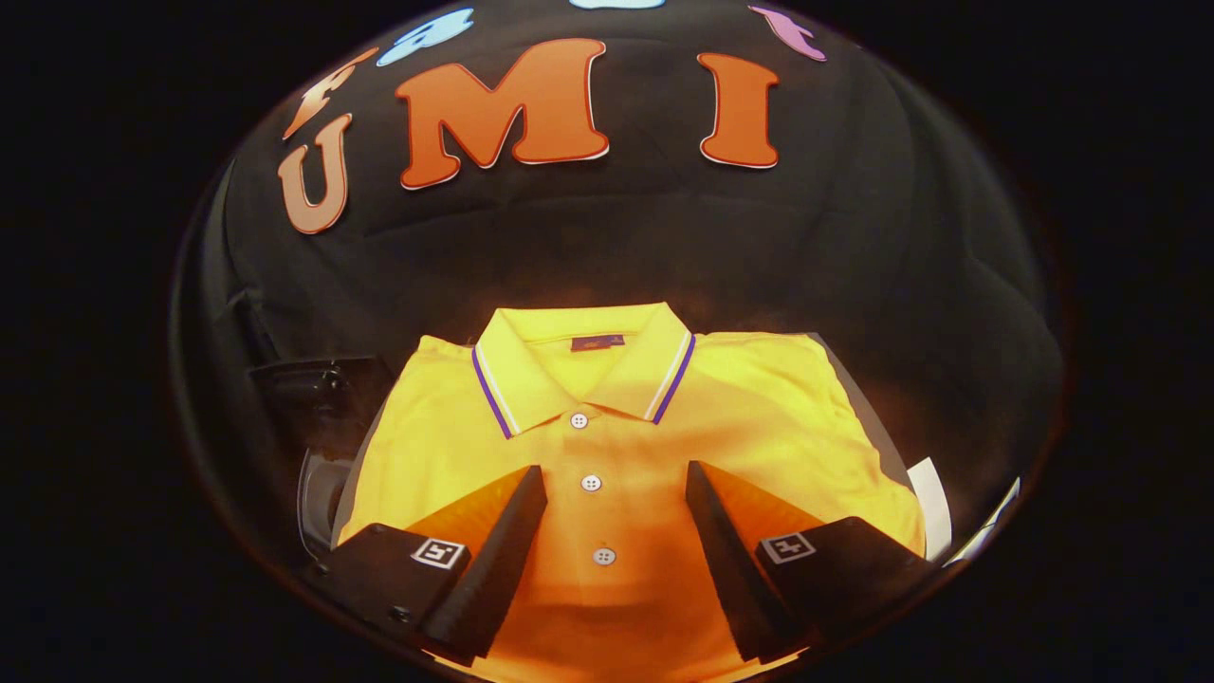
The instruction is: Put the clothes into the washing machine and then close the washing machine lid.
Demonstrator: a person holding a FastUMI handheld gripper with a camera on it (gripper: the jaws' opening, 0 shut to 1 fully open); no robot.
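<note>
In the gripper view, a folded yellow polo shirt (759, 408) is seen lying flat, its collar trimmed with white and purple stripes and turned away from the tongs (616, 479). The tongs are held spread wide above the shirt's front, pinching nothing. 3 white buttons (591, 483) are lined up on the placket between the 2 fingers (493, 560). A dark object (322, 403) is seen just beside the shirt, near the left finger; what it is cannot be told.
</note>
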